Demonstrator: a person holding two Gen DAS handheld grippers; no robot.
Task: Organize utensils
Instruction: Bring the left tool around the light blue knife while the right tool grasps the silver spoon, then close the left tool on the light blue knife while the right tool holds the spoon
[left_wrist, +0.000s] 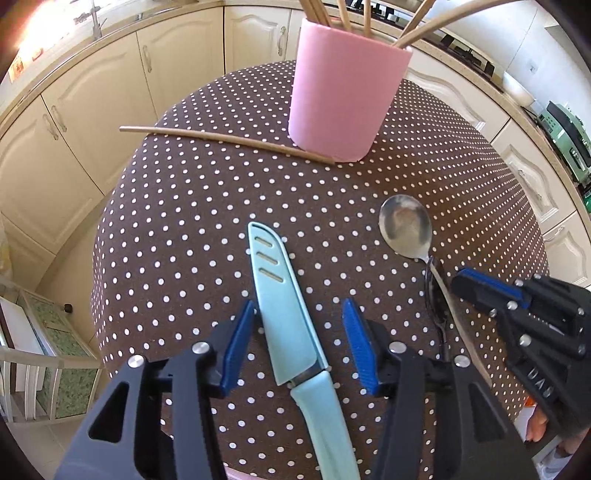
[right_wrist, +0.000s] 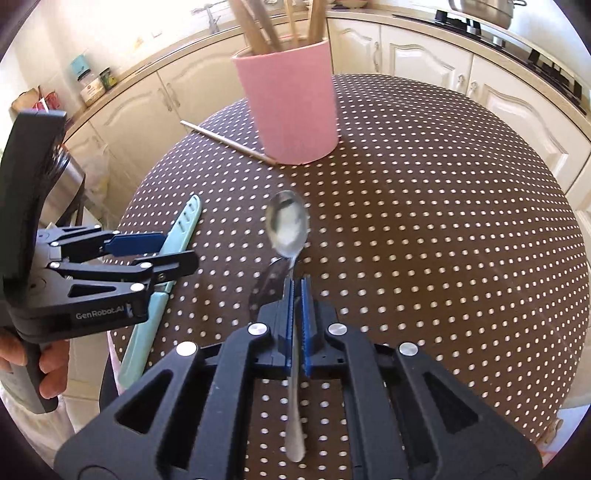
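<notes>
A pink utensil holder (left_wrist: 343, 96) with several wooden sticks stands at the far side of the dotted table; it also shows in the right wrist view (right_wrist: 291, 107). A light blue sheathed knife (left_wrist: 291, 325) lies on the cloth between the fingers of my open left gripper (left_wrist: 299, 325), which straddles the blade without touching it. The knife also shows in the right wrist view (right_wrist: 177, 236). My right gripper (right_wrist: 297, 291) is shut on the handle of a metal spoon (right_wrist: 288, 225), bowl pointing at the holder and lifted slightly above its shadow. The spoon also shows in the left wrist view (left_wrist: 406, 227).
One wooden stick (left_wrist: 229, 142) lies on the brown dotted tablecloth (left_wrist: 207, 206) left of the holder, its end touching the base. Cream kitchen cabinets (left_wrist: 92, 99) surround the round table. The table edge is close behind both grippers.
</notes>
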